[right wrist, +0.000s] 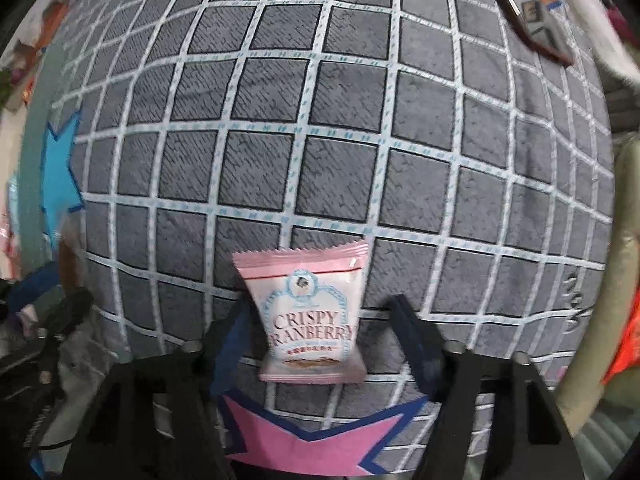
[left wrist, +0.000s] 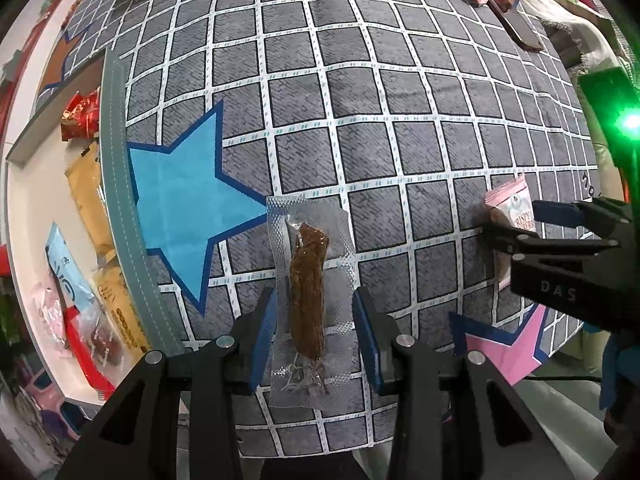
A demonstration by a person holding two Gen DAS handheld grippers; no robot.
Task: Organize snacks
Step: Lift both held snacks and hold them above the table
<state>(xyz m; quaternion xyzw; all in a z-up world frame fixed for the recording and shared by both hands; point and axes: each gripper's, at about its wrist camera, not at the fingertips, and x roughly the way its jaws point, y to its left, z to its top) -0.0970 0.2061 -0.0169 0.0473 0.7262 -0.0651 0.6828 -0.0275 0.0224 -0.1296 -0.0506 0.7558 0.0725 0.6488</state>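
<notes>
A clear vacuum pack with a brown meat stick (left wrist: 308,288) lies on the grey checked cloth (left wrist: 360,120). My left gripper (left wrist: 316,336) is open, its blue pads on either side of the pack, not pressing it. A pink "Crispy Cranberry" packet (right wrist: 308,316) lies on the cloth between the fingers of my right gripper (right wrist: 316,340), which is open around it. The right gripper (left wrist: 516,224) and the packet (left wrist: 510,208) also show at the right of the left wrist view.
A white box (left wrist: 24,216) with several snack packs stands left of the cloth. Dark wrapped bars (left wrist: 516,20) lie at the far right; they also show in the right wrist view (right wrist: 536,20). A blue star (left wrist: 184,200) and a pink star (right wrist: 316,440) are printed on the cloth.
</notes>
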